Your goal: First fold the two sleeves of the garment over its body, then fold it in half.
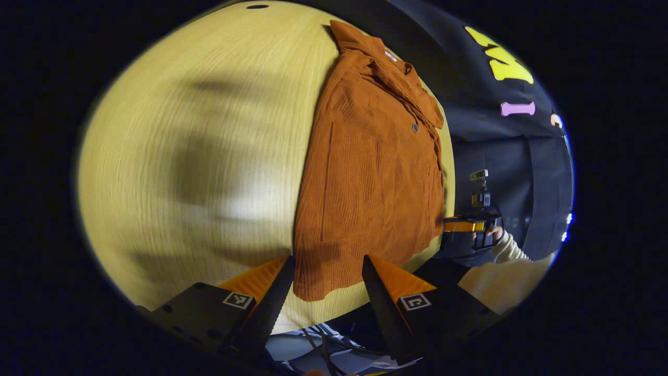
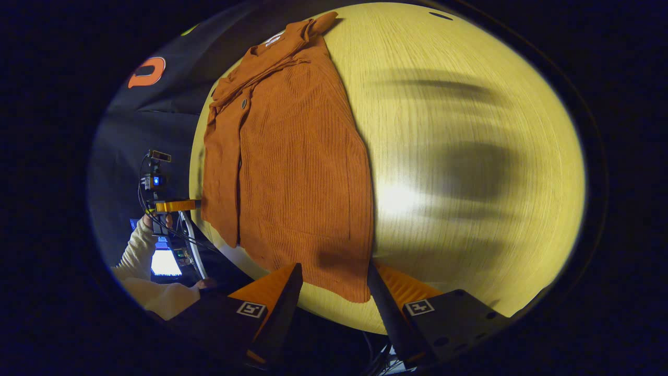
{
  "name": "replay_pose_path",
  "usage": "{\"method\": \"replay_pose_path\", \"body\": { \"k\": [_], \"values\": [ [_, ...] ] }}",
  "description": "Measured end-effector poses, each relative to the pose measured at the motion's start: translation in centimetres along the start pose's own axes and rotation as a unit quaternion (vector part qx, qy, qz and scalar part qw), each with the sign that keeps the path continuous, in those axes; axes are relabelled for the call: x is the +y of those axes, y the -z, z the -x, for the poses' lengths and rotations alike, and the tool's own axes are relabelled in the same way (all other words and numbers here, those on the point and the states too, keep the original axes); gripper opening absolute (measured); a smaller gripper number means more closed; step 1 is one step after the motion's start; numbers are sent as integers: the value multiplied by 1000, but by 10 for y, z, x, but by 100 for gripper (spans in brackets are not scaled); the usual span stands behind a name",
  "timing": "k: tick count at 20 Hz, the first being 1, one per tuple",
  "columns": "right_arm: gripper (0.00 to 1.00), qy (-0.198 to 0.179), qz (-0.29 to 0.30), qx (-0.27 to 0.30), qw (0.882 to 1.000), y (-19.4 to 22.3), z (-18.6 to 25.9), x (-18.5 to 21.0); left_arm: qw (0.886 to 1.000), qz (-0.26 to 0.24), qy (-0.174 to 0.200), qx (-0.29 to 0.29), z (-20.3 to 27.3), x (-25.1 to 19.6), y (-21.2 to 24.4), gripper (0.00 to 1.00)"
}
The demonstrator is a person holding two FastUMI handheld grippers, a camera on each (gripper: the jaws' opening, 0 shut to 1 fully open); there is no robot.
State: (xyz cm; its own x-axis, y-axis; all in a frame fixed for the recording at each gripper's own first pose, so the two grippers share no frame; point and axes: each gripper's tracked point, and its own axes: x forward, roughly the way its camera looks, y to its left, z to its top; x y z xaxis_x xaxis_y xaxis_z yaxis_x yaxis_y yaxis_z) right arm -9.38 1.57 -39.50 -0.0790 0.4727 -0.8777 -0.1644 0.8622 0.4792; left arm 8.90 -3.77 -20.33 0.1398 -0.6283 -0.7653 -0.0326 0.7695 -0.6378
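Note:
A rust-brown corduroy garment (image 1: 370,172) lies flat on the yellow wooden table (image 1: 209,156), collar at the far end and hem toward me. It forms a narrow oblong, with a sleeve (image 2: 222,167) lying along its body. My left gripper (image 1: 327,261) is open just before the near hem, and the hem shows in the gap between its fingers. The right gripper (image 2: 334,266) is also open at the hem (image 2: 339,287), near a bottom corner. Each view shows the other gripper farther off beside the table edge, the right one (image 1: 469,230) and the left one (image 2: 167,203), each held by a hand.
The garment (image 2: 292,156) lies close to one long edge of the table (image 2: 469,156). A person's cream sleeve (image 1: 509,250) and the black cloth wall stand past that edge. A lit screen (image 2: 165,262) and cables hang below. A small hole (image 1: 257,7) marks the far tabletop.

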Motion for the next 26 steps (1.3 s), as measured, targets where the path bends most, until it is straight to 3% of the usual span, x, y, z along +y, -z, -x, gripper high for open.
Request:
{"method": "replay_pose_path", "body": {
  "k": [1,6,7,8,9,10,11,13,14,17,18,19,21,22,23,24,25,26],
  "values": [
    [81,-3,-6,4,1000,0,-2,3,1000,1,-1,1,0,1,-1,86],
    [77,-1,-2,10,1000,-2,-9,13,999,-24,-25,9,-8,2,0,86],
    [77,3,-4,9,1000,-4,-11,13,999,-24,-34,12,-11,6,2,76],
    [77,9,-4,3,1000,-8,-14,15,999,-17,-33,11,-13,5,2,56],
    [77,18,0,-1,1000,-7,-15,16,1000,-6,-28,11,-15,2,2,52],
    [68,23,5,-3,1000,-10,-18,15,1000,9,-22,8,-16,-1,2,48],
    [51,19,4,-4,1000,-6,-19,21,999,18,-25,7,-18,-2,3,43],
    [52,11,6,-8,1000,-6,-23,28,999,38,-38,-4,-25,-5,4,34],
    [58,5,3,-15,1000,-8,-25,31,998,39,-43,-5,-28,-6,6,31],
    [58,-7,-1,-20,1000,-7,-28,36,997,32,-73,-6,-38,-13,13,11],
    [58,-10,-1,-21,1000,-9,-29,37,996,37,-85,-6,-39,-16,15,10],
    [65,-13,-3,-22,1000,-10,-30,38,994,44,-97,-7,-41,-19,16,8],
    [58,6,-3,-34,999,-14,-30,26,992,37,-118,-7,-47,-23,17,7],
    [22,-2,-9,-36,999,-16,-29,28,992,29,-127,-5,-47,-27,21,6],
    [23,-7,-7,-36,999,-12,-33,30,991,26,-130,-2,-50,-35,23,5],
    [18,-12,-6,-38,999,-11,-36,31,990,23,-139,-2,-53,-40,24,4],
    [25,-16,-4,-38,999,-10,-33,31,989,18,-145,-5,-57,-45,24,3],
    [25,-19,-6,-40,999,-11,-32,30,989,15,-150,-10,-58,-53,24,4]
  ]
}}
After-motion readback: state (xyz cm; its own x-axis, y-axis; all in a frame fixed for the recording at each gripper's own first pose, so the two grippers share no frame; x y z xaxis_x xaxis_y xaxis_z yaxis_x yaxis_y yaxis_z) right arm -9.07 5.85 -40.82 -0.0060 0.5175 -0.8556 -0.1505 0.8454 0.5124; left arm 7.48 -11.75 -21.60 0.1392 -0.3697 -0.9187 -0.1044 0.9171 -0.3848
